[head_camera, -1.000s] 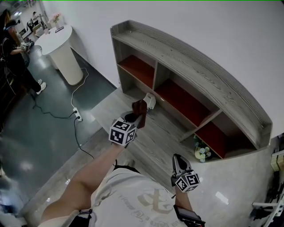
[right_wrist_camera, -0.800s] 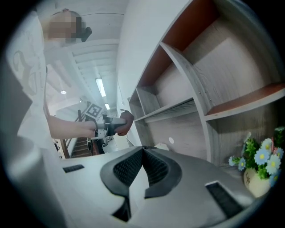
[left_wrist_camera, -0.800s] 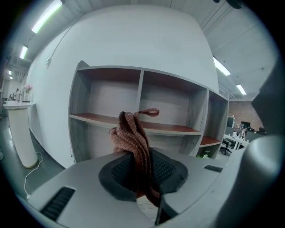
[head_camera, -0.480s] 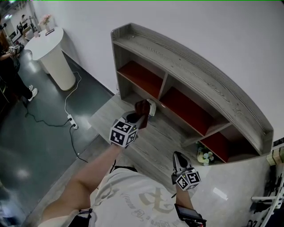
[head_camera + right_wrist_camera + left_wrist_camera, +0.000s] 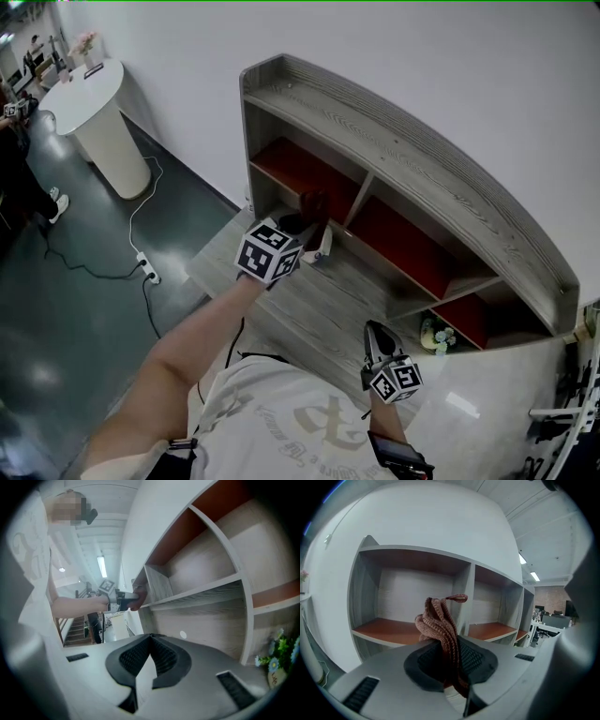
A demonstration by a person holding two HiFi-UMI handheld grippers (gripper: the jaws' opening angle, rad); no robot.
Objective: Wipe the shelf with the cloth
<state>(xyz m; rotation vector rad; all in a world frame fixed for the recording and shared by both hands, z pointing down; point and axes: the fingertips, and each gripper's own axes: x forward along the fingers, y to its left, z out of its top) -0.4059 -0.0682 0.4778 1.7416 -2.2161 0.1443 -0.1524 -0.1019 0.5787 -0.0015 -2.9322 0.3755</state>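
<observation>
Head view: the left hand-held gripper (image 5: 312, 217) is held out toward the shelf (image 5: 403, 141), cloth (image 5: 315, 203) leading, apparently ready to wipe. The right hand-held gripper (image 5: 376, 337) hangs idle near the body.

Left gripper view: jaws pinch the bunched cloth, with an open compartment ahead.

Right gripper view: jaws pressed together, empty. Only here does the cloth show close beside the shelf's end.

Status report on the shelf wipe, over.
Left claw shut on cloth, up at the shelf's left bay. Right claw shut, empty, held low. Nothing between cloth and shelf; flowers in lower right bay.
</observation>
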